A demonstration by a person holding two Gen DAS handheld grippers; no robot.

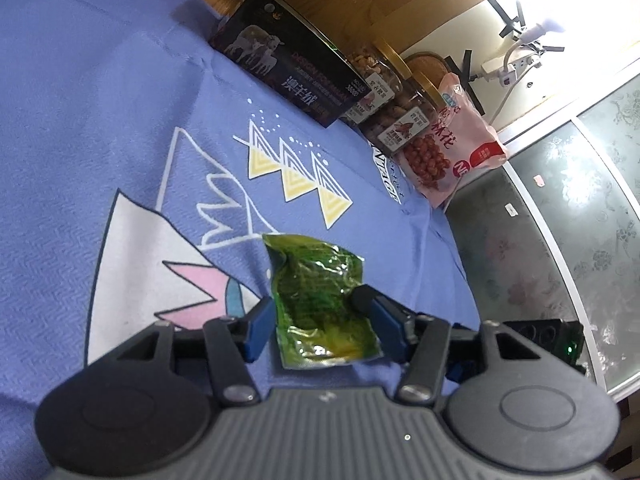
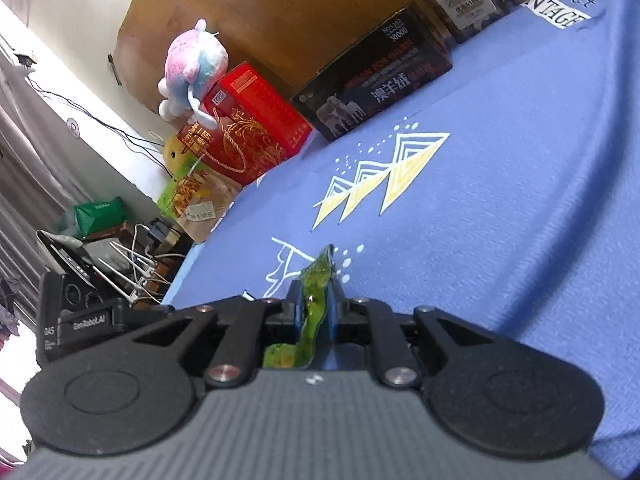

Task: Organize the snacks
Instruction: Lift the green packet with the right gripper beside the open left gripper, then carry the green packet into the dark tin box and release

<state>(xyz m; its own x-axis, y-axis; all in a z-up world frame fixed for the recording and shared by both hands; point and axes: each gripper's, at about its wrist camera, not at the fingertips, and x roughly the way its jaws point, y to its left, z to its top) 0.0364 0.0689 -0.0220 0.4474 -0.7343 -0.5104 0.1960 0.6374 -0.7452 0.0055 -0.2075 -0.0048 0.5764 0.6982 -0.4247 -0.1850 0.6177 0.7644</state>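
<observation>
The worktop is covered by a blue printed cloth (image 1: pixel 120 100) with white mountains and yellow triangles. Along its far edge stands a dark box (image 1: pixel 288 68) showing sheep, and beside it two clear snack jars (image 1: pixel 384 92) with gold lids, then a pink snack bag (image 1: pixel 456 136) leaning at the far corner. In the right wrist view a red gift box (image 2: pixel 256 128) sits farther along that same edge, with a pastel plush toy (image 2: pixel 192 68) behind it and a green-and-brown snack pouch (image 2: pixel 196 204) at the corner of the worktop.

Over the cloth's near part, a small green packet (image 1: pixel 320 300) lies between the fingers of the left hand-held gripper (image 1: pixel 316 312). Its jaws stand apart; the right finger touches the packet's edge, while the left finger sits just beside it, so this grip looks released rather than pressing.

The right hand-held gripper (image 2: pixel 316 312) is clenched on the green packet (image 2: pixel 316 300), which is seen edge-on, pinched between the two blue pads and raised above the cloth.
</observation>
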